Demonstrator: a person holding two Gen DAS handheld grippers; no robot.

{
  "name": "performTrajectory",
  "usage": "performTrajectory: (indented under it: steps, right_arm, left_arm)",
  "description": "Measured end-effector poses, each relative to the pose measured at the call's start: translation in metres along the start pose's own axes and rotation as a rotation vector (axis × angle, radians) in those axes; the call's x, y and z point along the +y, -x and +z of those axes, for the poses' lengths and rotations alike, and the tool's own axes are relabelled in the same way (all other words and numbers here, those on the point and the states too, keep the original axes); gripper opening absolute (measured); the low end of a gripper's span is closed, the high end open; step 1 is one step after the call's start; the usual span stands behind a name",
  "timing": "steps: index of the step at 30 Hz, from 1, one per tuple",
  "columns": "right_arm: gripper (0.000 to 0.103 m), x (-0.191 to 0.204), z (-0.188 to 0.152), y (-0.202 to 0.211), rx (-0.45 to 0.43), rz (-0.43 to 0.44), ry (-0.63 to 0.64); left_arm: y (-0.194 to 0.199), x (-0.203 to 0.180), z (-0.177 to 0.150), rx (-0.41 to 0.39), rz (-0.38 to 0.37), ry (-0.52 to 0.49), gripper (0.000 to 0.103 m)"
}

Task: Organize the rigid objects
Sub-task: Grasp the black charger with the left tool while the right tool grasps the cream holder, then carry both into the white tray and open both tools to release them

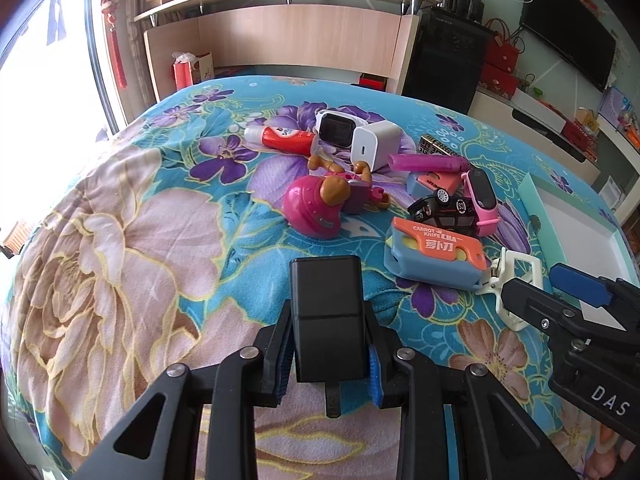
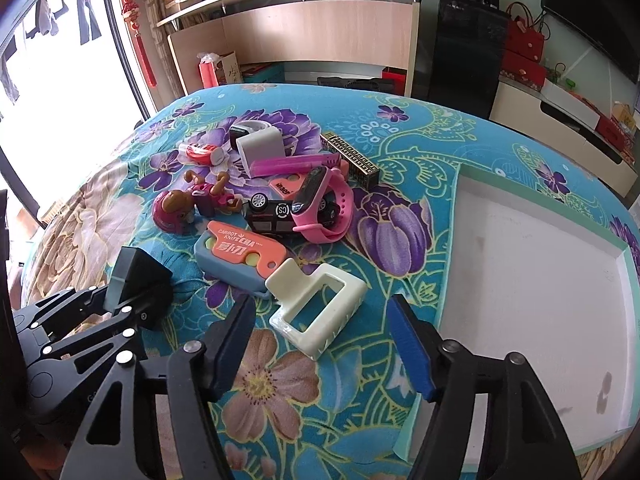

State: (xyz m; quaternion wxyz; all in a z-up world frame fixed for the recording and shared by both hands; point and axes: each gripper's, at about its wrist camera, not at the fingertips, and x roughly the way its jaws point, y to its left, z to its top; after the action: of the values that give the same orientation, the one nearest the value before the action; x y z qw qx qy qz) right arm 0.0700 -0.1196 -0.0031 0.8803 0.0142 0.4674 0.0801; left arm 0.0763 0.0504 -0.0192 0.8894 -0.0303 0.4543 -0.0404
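My left gripper (image 1: 327, 356) is shut on a black charger block (image 1: 326, 312), held just above the bedspread; it also shows in the right wrist view (image 2: 136, 284). My right gripper (image 2: 320, 348) is open, its jaws on either side of a white plastic bracket (image 2: 320, 312) lying on the bed. Behind lie an orange-and-blue carrot knife (image 2: 240, 258), a black toy car (image 2: 280, 212), a pink watch (image 2: 320, 208), a pink toy dog figure (image 2: 188, 208), a white charger (image 2: 260, 146) and a red glue tube (image 1: 280, 138).
A shallow white tray with a teal rim (image 2: 528, 280) lies on the bed to the right. A patterned black-and-gold box (image 2: 352, 156) and a magenta comb (image 2: 292, 166) sit at the back of the pile. A headboard shelf stands beyond the bed.
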Motion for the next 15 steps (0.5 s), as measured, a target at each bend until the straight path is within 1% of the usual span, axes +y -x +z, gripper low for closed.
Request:
performTrajectory:
  steps: [4, 6, 12, 15]
  right_arm:
    - [0.06, 0.003, 0.001, -0.008, 0.015, 0.002, -0.004]
    - [0.051, 0.005, 0.002, -0.013, 0.024, -0.01, -0.006]
    - [0.051, 0.005, 0.005, -0.02, 0.035, -0.025, -0.027]
    - [0.05, 0.0, 0.005, -0.026, 0.051, -0.005, -0.082]
  left_arm:
    - [-0.001, 0.003, -0.001, -0.001, 0.0, 0.004, 0.032]
    - [-0.002, 0.004, -0.001, -0.001, 0.001, 0.001, 0.032]
    - [-0.003, 0.002, -0.002, -0.002, 0.009, -0.008, 0.032]
    - [-0.002, 0.002, -0.002, -0.004, 0.009, -0.009, 0.032]
